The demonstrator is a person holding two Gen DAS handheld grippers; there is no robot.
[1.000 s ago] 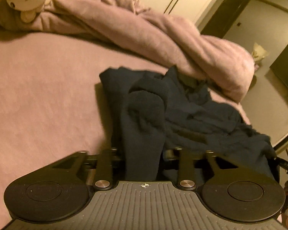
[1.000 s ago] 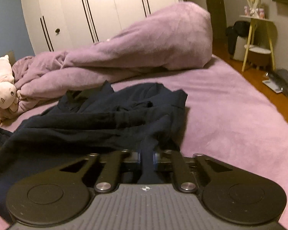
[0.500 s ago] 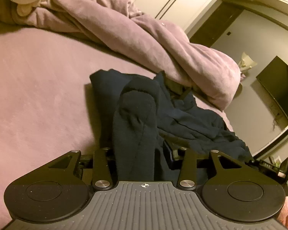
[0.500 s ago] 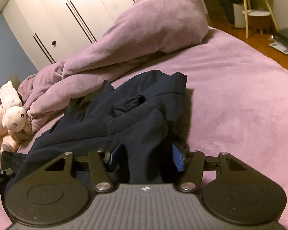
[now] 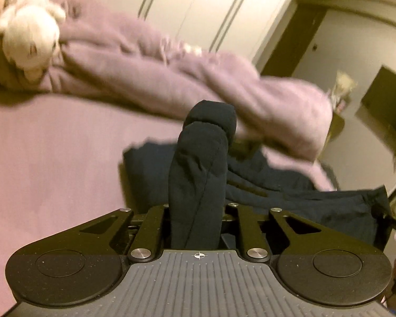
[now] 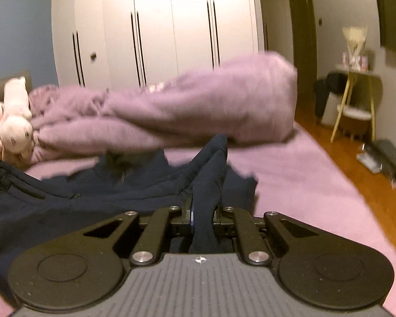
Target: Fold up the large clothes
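A dark blue garment (image 5: 200, 158) lies crumpled on the purple bed (image 5: 52, 158). In the left wrist view, a thick fold of it rises straight out from between the jaws of my left gripper (image 5: 196, 216). The jaws are closing and press on the cloth, which hides the pads. In the right wrist view, my right gripper (image 6: 204, 216) is closing on a narrower ridge of the same garment (image 6: 92, 198), its pads tight against it. Both held folds are lifted off the bed, and the rest hangs between them.
A bunched purple blanket (image 5: 171, 79) lies across the far side of the bed, with a pale plush toy (image 5: 30, 39) at its left end. Behind stand white wardrobes (image 6: 171, 26). To the right are a wooden floor (image 6: 343, 158) and a small side table (image 6: 356, 92).
Both grippers opened around thicker bunches of the garment half a second ago and have now shut on them. Both have risen, lifting the cloth off the bed.
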